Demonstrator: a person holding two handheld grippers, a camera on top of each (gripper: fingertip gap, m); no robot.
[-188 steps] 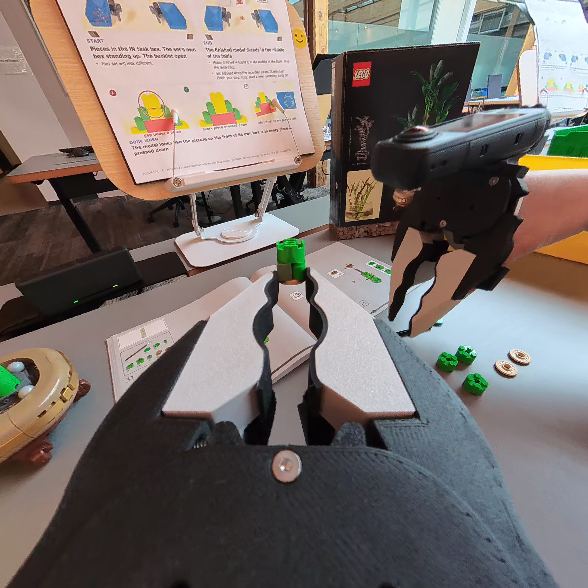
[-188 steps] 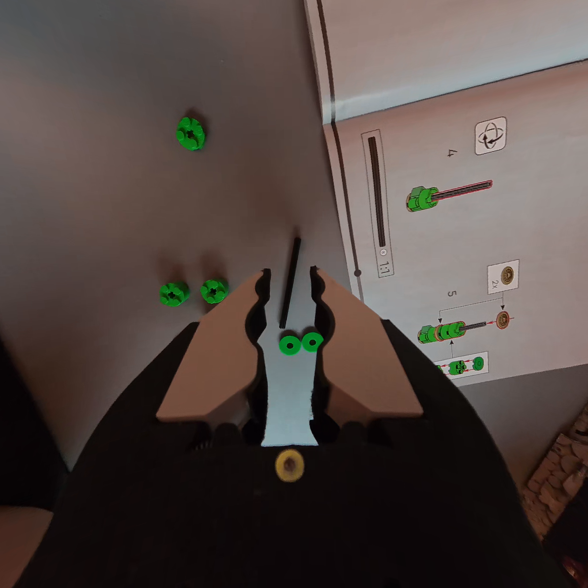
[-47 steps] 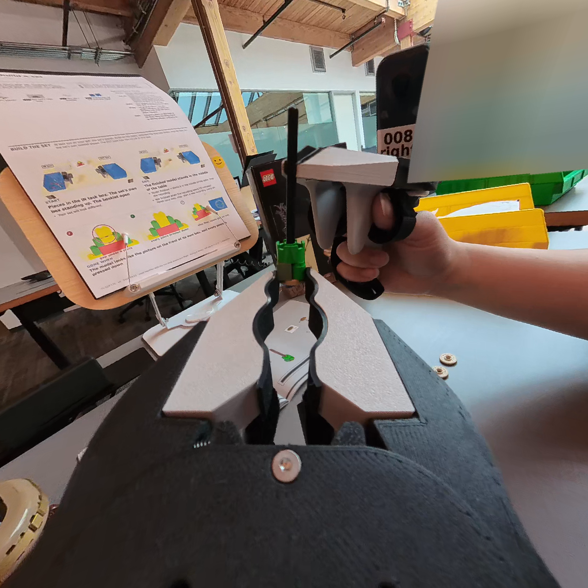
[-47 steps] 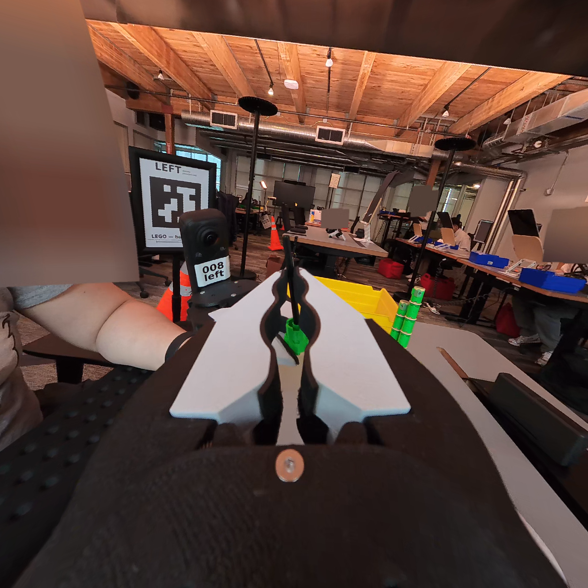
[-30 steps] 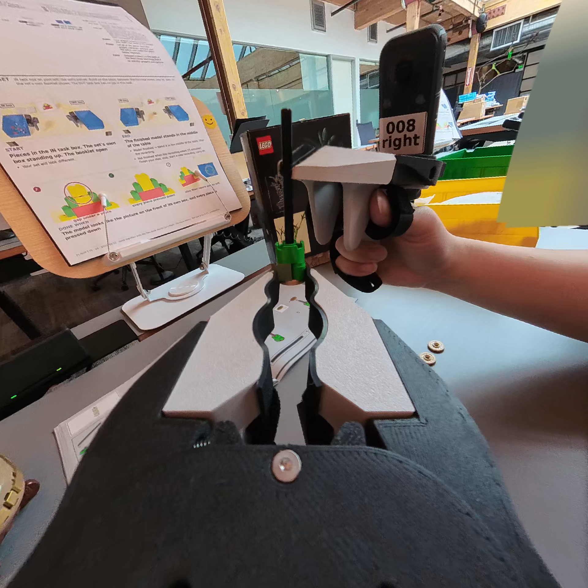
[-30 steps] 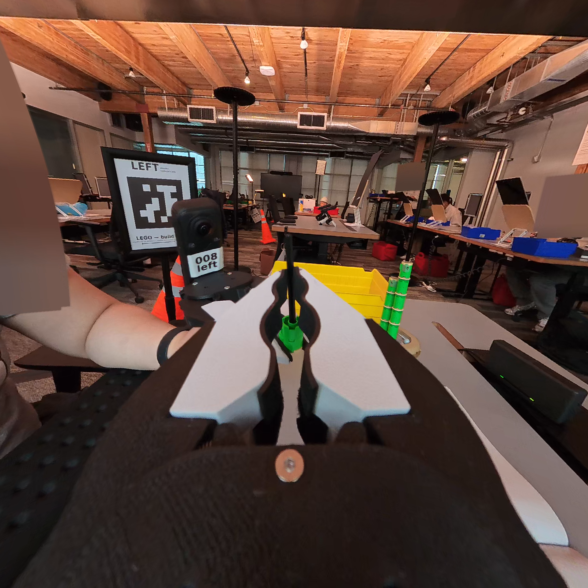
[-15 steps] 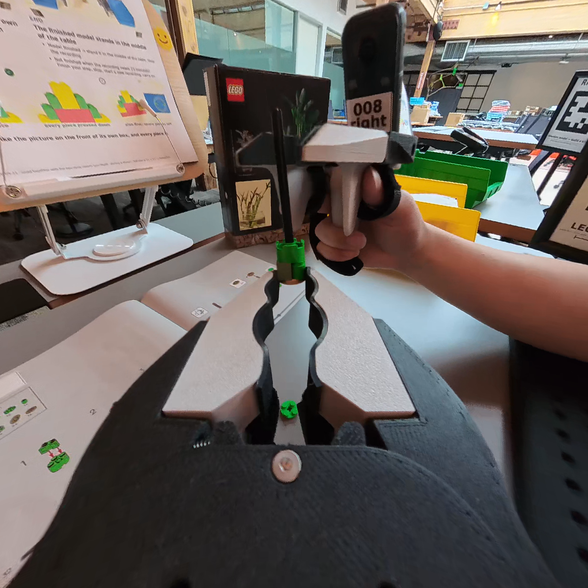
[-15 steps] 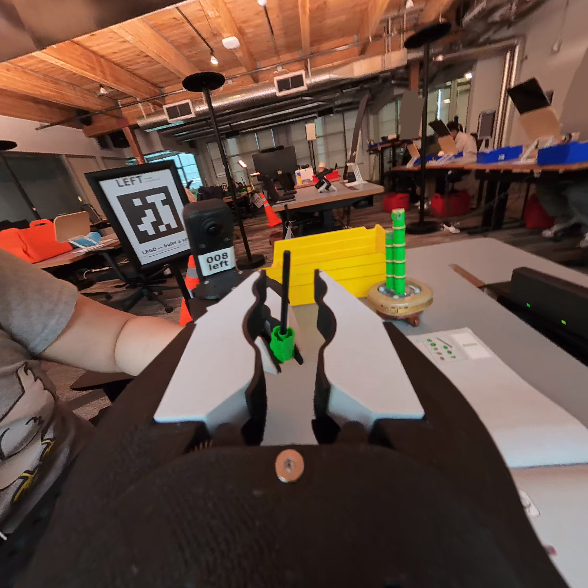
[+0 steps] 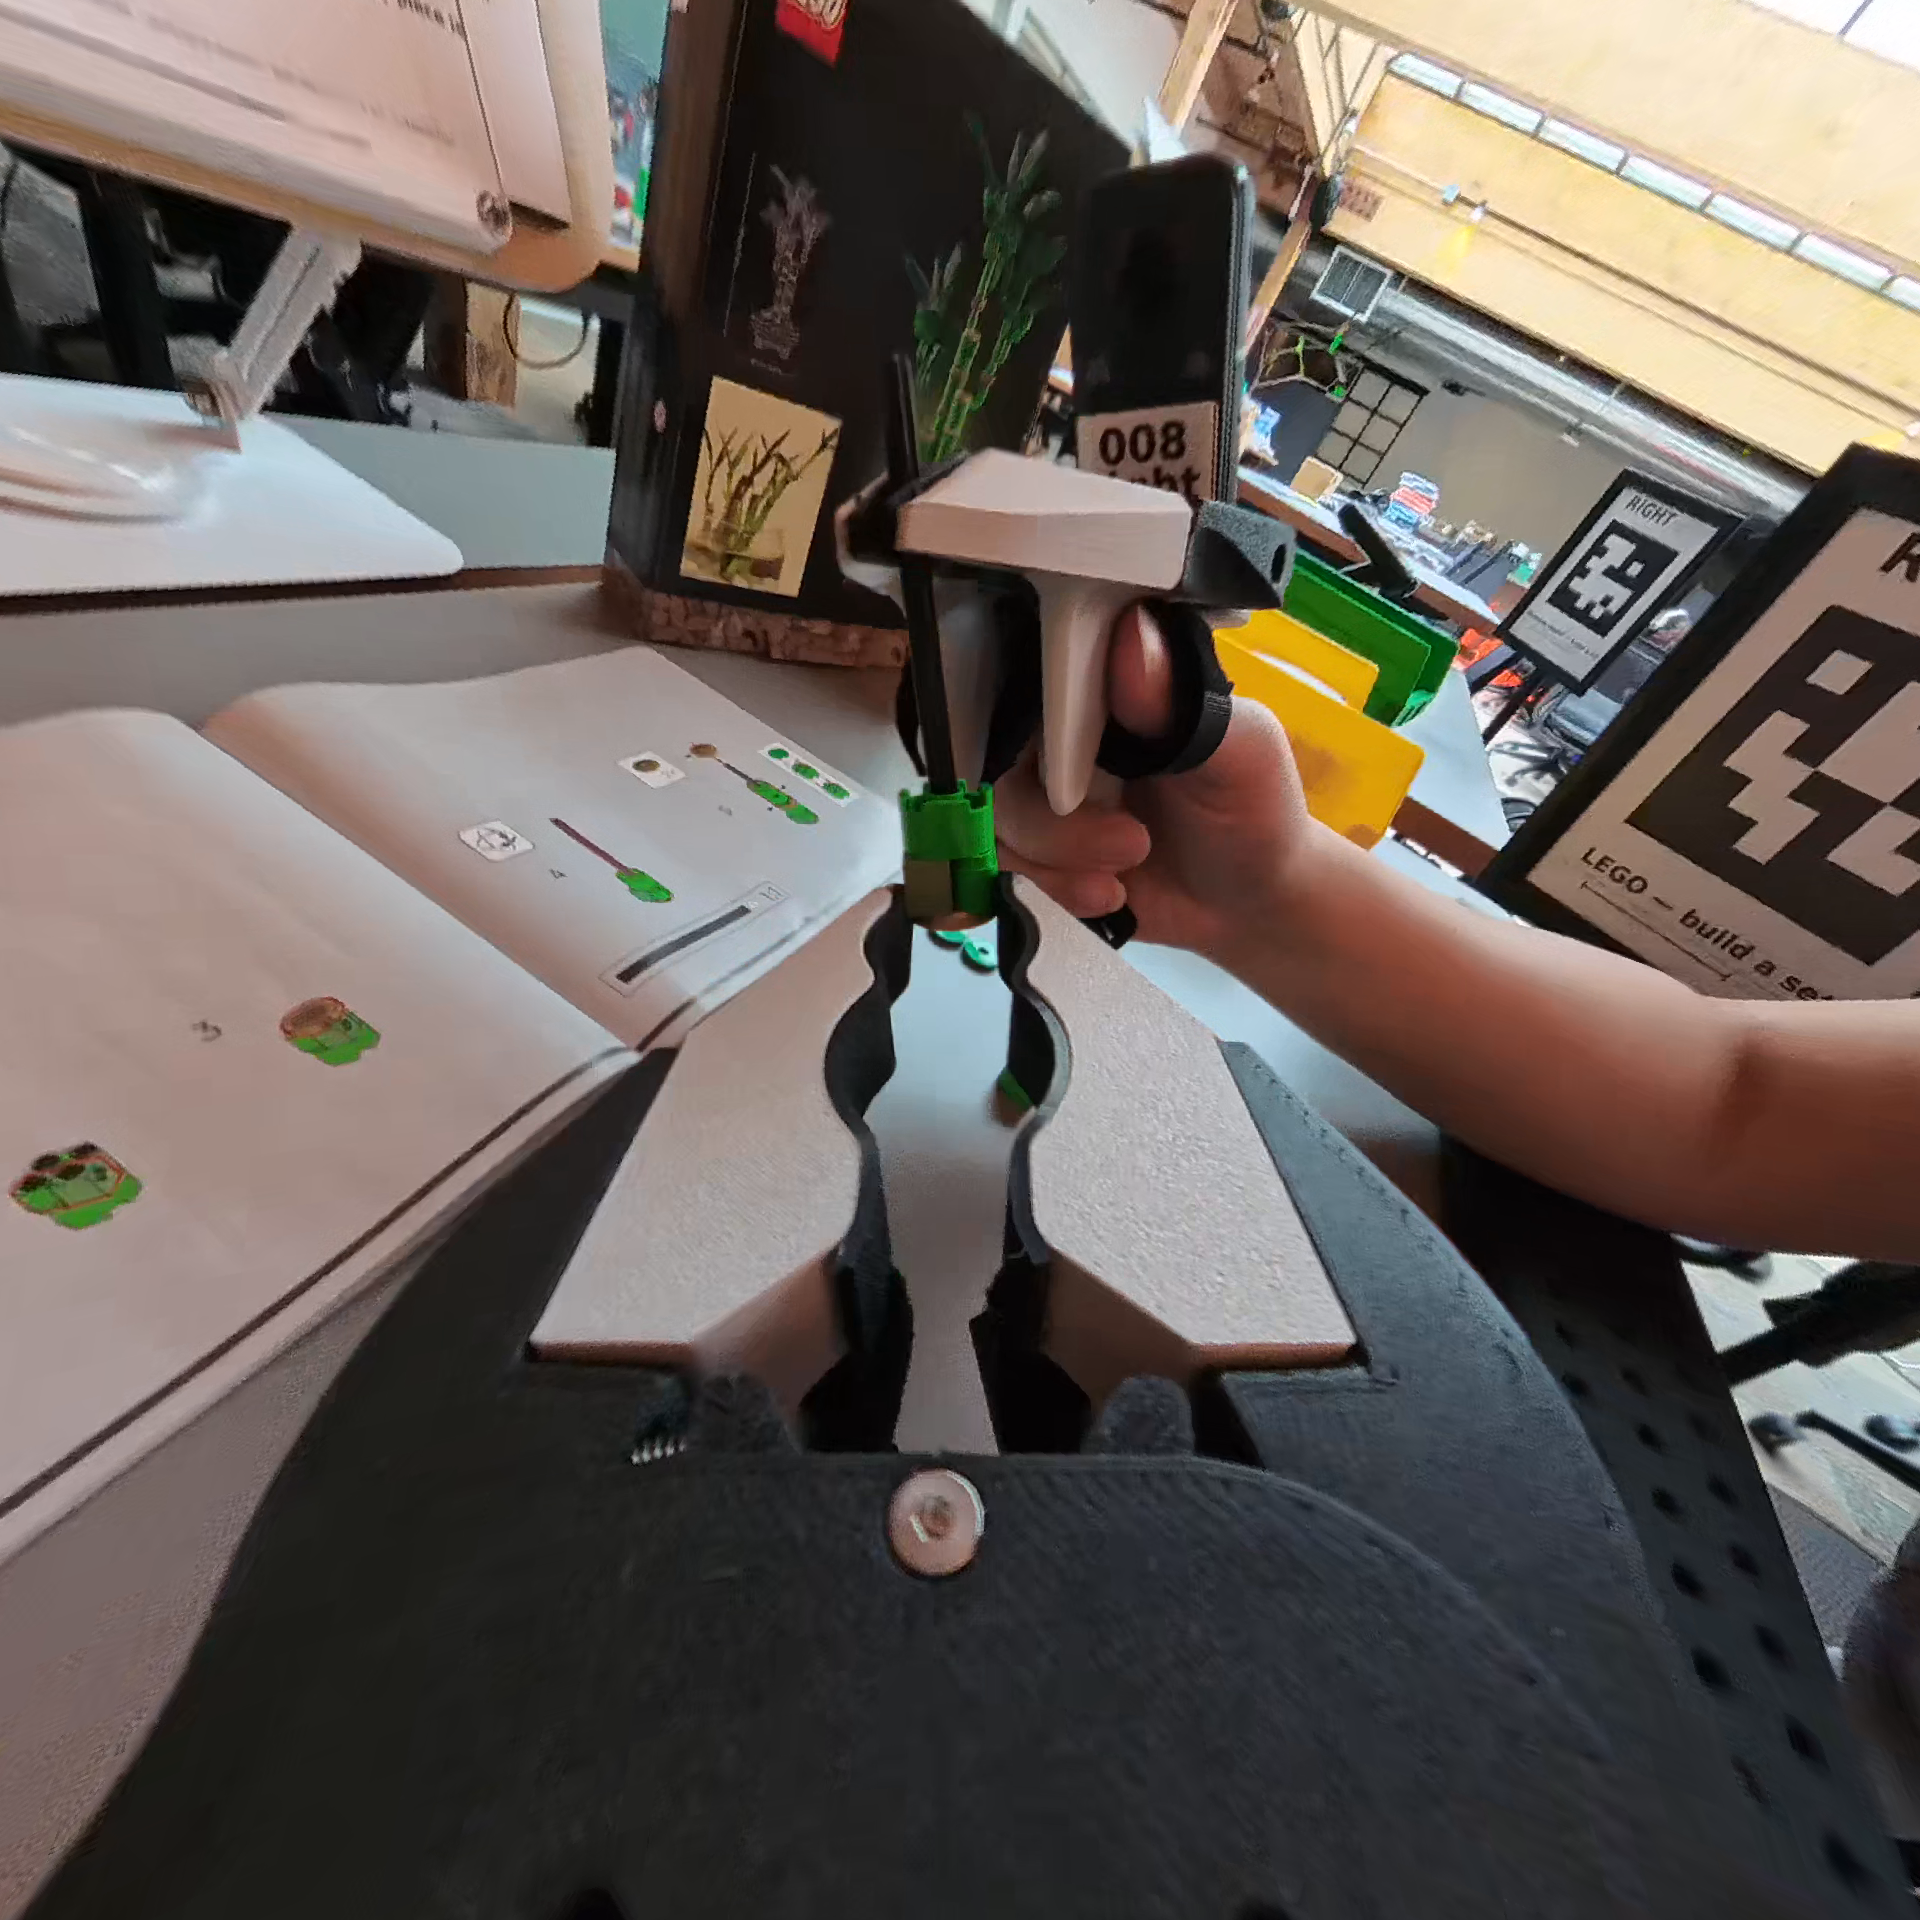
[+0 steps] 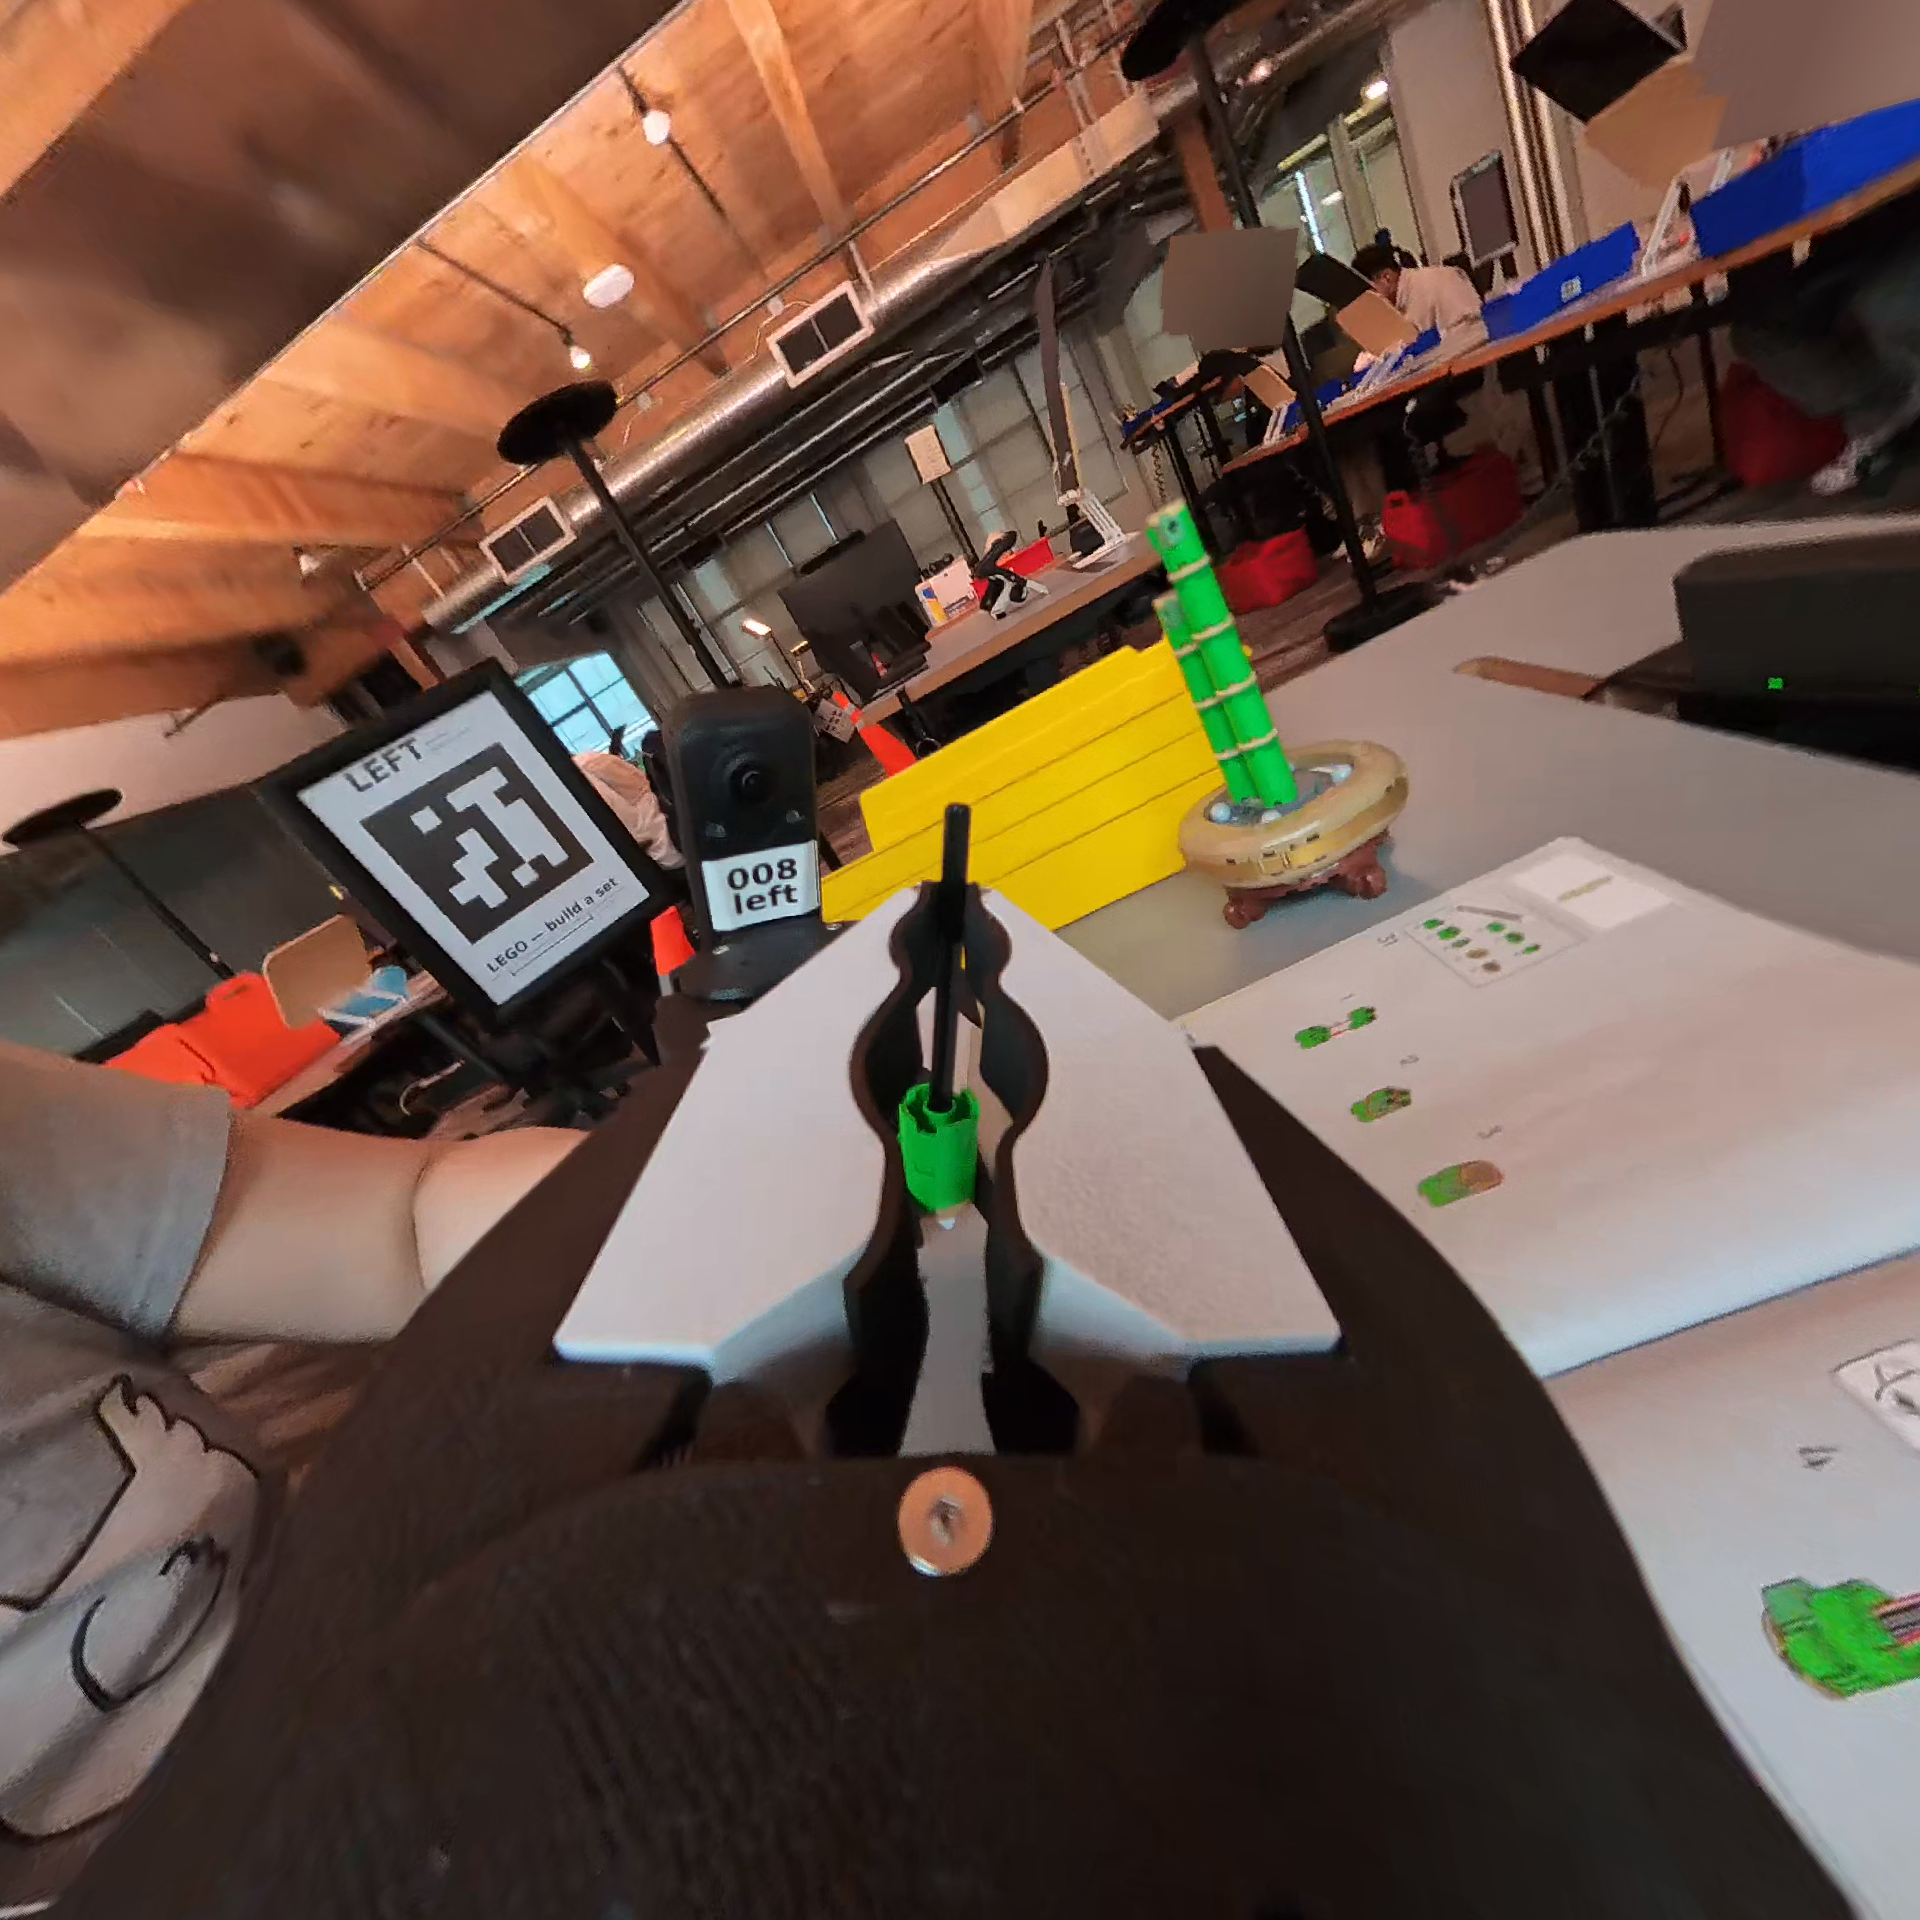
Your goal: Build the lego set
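Observation:
My left gripper [image 9: 948,894] is shut on a short green brick stack [image 9: 945,847] at its fingertips. A thin black axle [image 9: 920,623] stands up out of the stack. My right gripper [image 9: 904,530], held in a hand, comes in from the right and is closed around the axle's upper part. In the right wrist view the axle [image 10: 948,935] runs between the tips of the right gripper [image 10: 951,904], and the green stack [image 10: 938,1148] sits lower between its fingers. Small green pieces [image 9: 961,943] lie on the table below.
The open instruction booklet [image 9: 364,883] lies on the grey table to the left. The black set box [image 9: 831,312] stands behind. A built bamboo model in a tan pot [image 10: 1288,821] and yellow bins [image 10: 1039,779] stand at the far side. Marker boards [image 9: 1766,779] stand to the right. The tips of one gripper are about 6 cm away from the tips of the other.
Half a second ago my right gripper was open beside the axle; now it is closed around it again. Both grippers have tilted and swung over the booklet's edge. The left keeps hold of the stack.

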